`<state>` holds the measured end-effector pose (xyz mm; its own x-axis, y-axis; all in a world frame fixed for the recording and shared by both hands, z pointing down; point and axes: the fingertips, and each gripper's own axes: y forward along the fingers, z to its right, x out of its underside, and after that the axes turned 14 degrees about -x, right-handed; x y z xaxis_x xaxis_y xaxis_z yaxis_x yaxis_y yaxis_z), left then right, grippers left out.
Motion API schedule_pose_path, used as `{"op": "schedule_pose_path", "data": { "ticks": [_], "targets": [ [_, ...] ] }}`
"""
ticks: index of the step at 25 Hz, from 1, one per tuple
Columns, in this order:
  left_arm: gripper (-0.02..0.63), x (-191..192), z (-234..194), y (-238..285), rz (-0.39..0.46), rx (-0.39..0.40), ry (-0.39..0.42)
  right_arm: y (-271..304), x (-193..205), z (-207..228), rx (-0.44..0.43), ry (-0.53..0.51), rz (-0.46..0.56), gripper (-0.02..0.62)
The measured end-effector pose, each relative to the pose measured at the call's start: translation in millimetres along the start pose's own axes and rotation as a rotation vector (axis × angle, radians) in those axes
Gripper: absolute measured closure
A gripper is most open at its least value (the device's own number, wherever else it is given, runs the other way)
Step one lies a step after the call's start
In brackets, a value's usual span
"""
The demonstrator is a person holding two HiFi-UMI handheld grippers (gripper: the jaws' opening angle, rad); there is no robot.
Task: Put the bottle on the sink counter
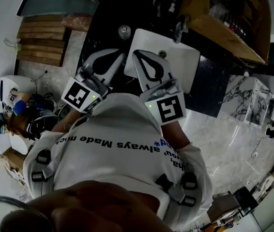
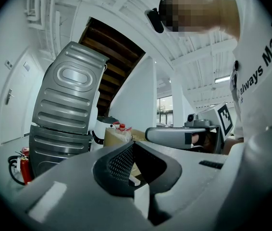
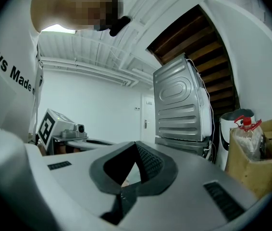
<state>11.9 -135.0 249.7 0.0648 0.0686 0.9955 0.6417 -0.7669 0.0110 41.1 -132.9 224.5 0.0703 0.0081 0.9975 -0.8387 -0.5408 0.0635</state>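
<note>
The small grey-topped bottle point(image 1: 124, 31) (seen only from above) is standing toward the far edge of the black sink desk point(image 1: 100, 37), just beside the white square basin point(image 1: 178, 57). The left tool point(image 1: 119, 57) and right tool point(image 1: 138, 54) are hovering fully closed, gripping nothing. Keeping both clear of the bottle seems wise.

Workshop-like utility corner: white sink point(image 1: 180, 62), black counter point(image 1: 103, 30), washing machine shell point(image 3: 179, 105), wooden stairs point(image 3: 193, 37), cardboard box point(image 3: 253, 170).

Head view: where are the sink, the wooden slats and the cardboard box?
sink point(image 1: 183, 62), head view, bare white basin floor right of the drain.
wooden slats point(image 1: 40, 41), head view, a middle plank.
cardboard box point(image 1: 217, 29), head view, its brown side wall.
</note>
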Motion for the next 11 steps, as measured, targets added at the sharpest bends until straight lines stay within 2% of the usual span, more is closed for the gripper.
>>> {"op": "schedule_pose_path", "data": {
  "ticks": [11],
  "targets": [
    [0.603,2.2,5.1,2.5,-0.005,0.002,-0.003,-5.1,-1.6,1.9,0.006,-0.010,0.007,0.589]
  ]
}}
